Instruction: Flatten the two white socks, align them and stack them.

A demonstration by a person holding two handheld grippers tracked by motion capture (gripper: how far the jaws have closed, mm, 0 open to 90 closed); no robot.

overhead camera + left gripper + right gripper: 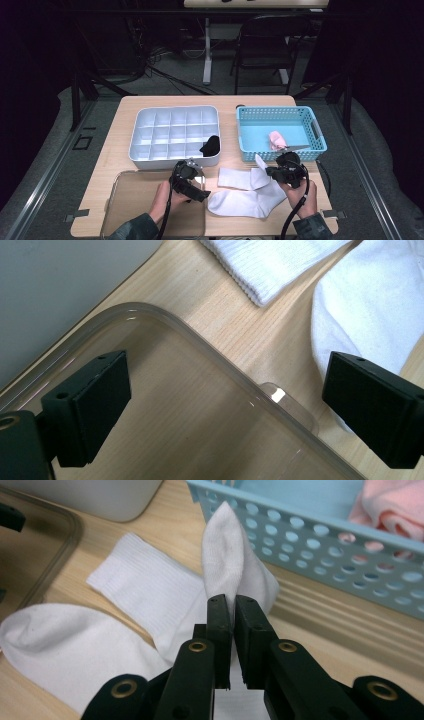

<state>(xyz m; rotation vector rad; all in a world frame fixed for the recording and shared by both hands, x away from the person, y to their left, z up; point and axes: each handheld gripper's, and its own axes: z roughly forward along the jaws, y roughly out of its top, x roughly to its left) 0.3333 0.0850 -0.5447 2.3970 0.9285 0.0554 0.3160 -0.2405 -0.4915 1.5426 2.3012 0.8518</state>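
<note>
two white socks [247, 192] are lying overlapped at the table's 5 o'clock, the right gripper [231, 605] is clamping one's toe, the left gripper [220, 410] is gaping over the clear lid [165, 410], likely pairing them next.

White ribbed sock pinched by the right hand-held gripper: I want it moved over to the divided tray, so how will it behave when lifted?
The white ribbed cotton sock probably hangs limp: its pinched toe already folds upward. It looks light. The right hand-held gripper, shut on thin fabric, could lose it.
</note>
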